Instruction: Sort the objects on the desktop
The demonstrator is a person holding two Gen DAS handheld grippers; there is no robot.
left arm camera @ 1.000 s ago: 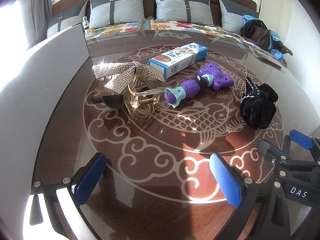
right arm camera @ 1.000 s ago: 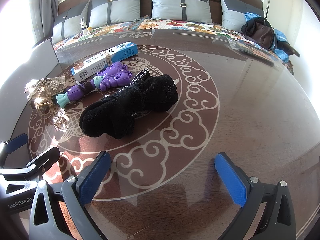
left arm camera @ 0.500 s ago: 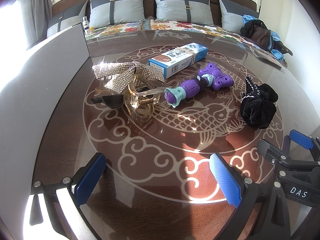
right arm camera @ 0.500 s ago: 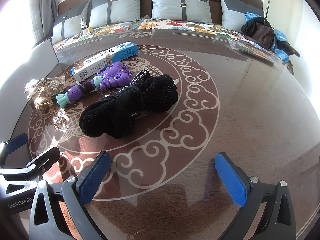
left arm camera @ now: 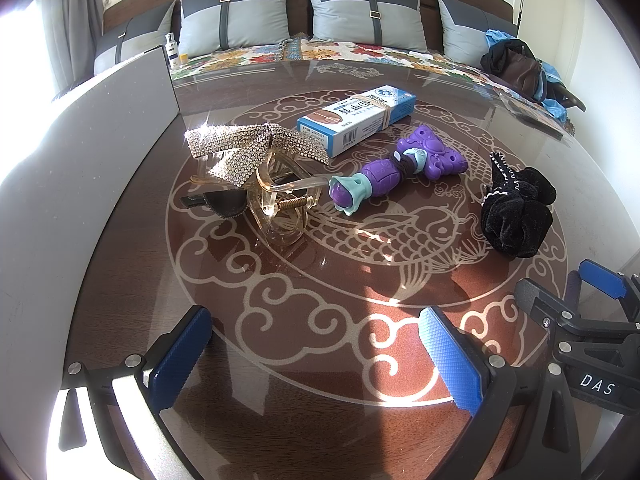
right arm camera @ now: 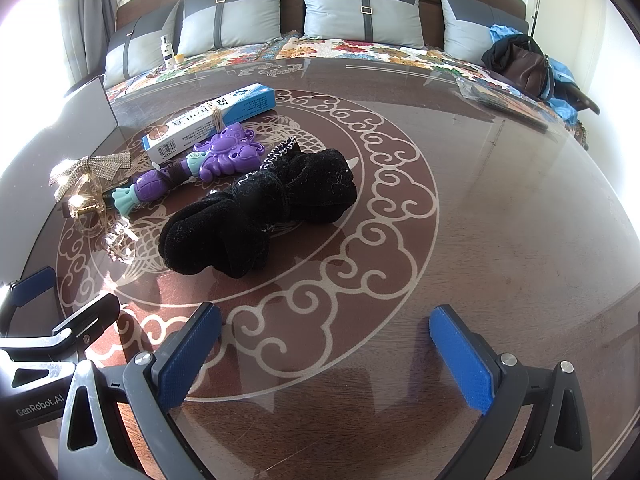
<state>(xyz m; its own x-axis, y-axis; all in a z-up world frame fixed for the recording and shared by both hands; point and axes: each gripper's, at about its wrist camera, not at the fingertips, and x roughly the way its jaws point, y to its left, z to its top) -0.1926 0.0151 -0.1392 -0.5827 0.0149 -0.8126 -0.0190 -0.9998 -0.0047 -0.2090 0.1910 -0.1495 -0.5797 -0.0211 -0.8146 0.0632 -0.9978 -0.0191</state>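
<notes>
Both claws, left claw (left arm camera: 316,354) and right claw (right arm camera: 326,354), hung spread wide and empty above the glossy surface (right arm camera: 500,220). Farther out lay the black velvet scrunchie (right arm camera: 260,216), purple toy (left arm camera: 394,172), boxed tube (left arm camera: 356,118) and rhinestone hair clip (left arm camera: 256,168), crowded close. Likely risks: skidding on slick glass, nudging a neighbour, snagging the clip.

A round dark-brown tabletop (right arm camera: 500,216) under glass bears a pale inlay of scrolls and a fish. Sunlight falls across it in bright patches. Behind it stands a bench (right arm camera: 360,46) with a floral cover, grey cushions (right arm camera: 360,8) against a wooden back. A curtain (right arm camera: 86,20) hangs by the bright window at left. The walls are white.
</notes>
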